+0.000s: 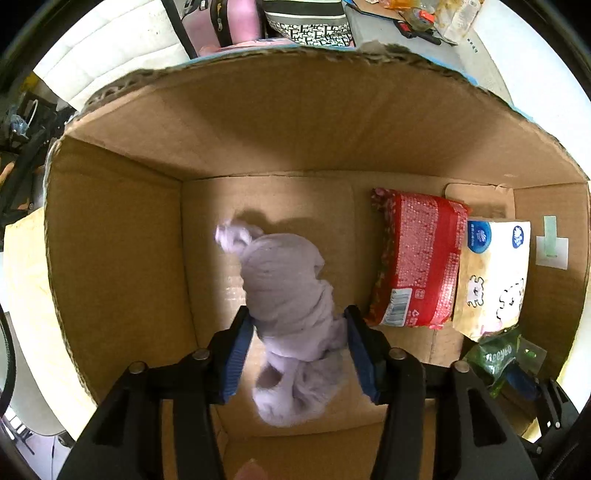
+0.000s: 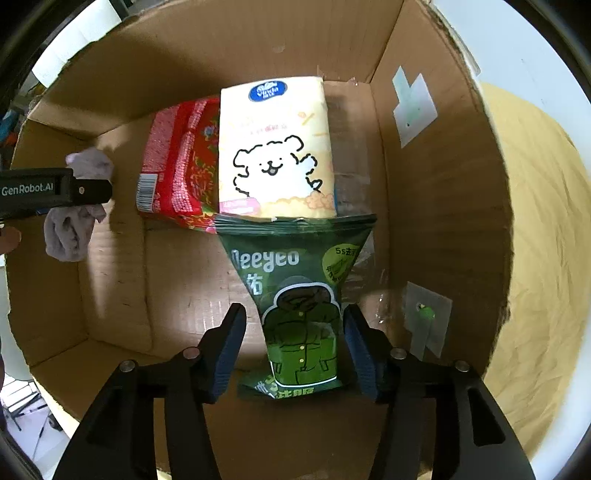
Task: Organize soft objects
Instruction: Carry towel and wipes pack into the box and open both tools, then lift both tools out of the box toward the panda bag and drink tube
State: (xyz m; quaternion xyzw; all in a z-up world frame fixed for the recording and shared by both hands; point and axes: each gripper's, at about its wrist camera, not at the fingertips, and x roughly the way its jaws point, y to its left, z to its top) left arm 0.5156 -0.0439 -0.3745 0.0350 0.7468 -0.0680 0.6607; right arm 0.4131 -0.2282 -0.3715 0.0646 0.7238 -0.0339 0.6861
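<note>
Both grippers reach into an open cardboard box [image 1: 122, 258]. My left gripper [image 1: 297, 325] stands open around a knotted lilac cloth bundle [image 1: 284, 295], which looks blurred between the blue pads, just above the box floor. My right gripper [image 2: 293, 325] is open around a green "Deeyeo" packet [image 2: 295, 295], with a gap on each side. A red tissue pack [image 1: 417, 258] and a cream tissue pack with a dog drawing [image 1: 491, 269] lie side by side on the box floor. The right wrist view shows the left gripper [image 2: 55, 190] and the cloth [image 2: 70, 229] at the left.
The box walls [image 2: 443, 221] rise on all sides, with white labels stuck on the right wall [image 2: 413, 107]. Outside the box are a beige surface [image 2: 543, 221], a pink bag [image 1: 229, 22] and clutter [image 1: 424, 22] at the back.
</note>
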